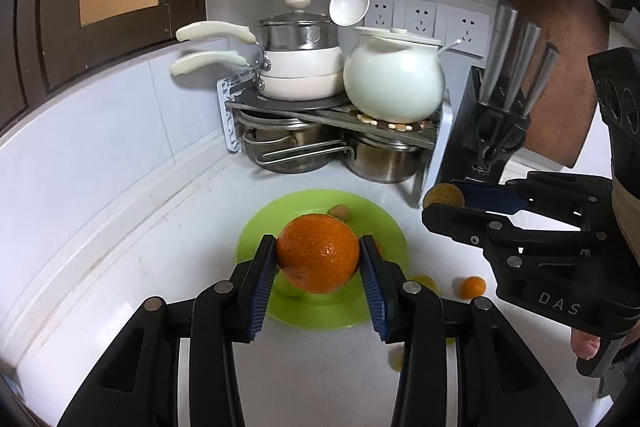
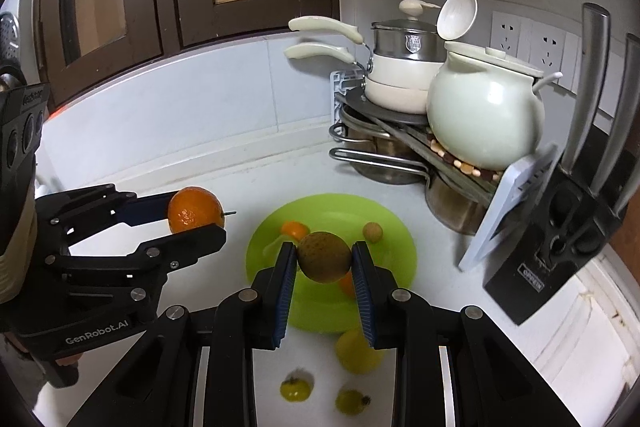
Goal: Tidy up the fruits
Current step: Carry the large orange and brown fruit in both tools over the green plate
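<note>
Orange point(image 1: 318, 253) up in the air, clamped between the left gripper point(image 1: 318, 259) pads, right above the green plate point(image 1: 256, 227)! Over the same plate the right gripper point(image 2: 324, 259) pinches a brownish-green round fruit point(image 2: 324, 256). On the plate: a small orange point(image 2: 294, 229) and a tan little fruit point(image 2: 373, 231). Just off the plate's near rim, three yellow-green fruits point(image 2: 358, 349) sit on the white counter point(image 2: 180, 171); behind the plate, a pot rack point(image 2: 384, 119)
</note>
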### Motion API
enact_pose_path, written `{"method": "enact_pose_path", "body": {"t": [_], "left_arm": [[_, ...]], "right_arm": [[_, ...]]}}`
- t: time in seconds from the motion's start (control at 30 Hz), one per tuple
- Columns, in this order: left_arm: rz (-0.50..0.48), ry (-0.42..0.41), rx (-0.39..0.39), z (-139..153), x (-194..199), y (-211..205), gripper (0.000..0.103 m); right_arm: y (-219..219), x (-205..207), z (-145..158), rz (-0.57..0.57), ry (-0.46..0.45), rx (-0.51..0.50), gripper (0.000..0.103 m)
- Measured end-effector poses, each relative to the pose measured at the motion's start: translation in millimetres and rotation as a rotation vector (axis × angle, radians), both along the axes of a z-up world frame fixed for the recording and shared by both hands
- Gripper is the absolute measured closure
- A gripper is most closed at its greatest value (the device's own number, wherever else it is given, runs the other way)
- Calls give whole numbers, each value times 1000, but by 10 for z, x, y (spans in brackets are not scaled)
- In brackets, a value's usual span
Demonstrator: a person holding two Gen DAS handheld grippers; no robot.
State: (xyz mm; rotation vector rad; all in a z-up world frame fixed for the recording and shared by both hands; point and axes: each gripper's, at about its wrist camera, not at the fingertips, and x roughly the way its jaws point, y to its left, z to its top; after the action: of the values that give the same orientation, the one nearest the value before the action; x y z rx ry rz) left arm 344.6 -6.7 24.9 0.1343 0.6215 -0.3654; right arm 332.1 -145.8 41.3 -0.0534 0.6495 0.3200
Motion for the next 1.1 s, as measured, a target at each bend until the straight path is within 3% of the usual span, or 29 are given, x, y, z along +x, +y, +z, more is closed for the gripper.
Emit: {"method": "enact_pose_path", "body": {"t": [0.43, 0.73, 1.1], "left_arm": [[20, 48, -6, -103, 562, -13, 62], [26, 127, -9, -309, 995, -45, 62], [26, 227, 30, -633, 1394, -93, 62]], "right_arm": [[-27, 513, -159, 6, 43, 29, 74], [-10, 865, -301, -1, 93, 21, 74], [0, 1210, -635, -17, 224, 7, 74]]}}
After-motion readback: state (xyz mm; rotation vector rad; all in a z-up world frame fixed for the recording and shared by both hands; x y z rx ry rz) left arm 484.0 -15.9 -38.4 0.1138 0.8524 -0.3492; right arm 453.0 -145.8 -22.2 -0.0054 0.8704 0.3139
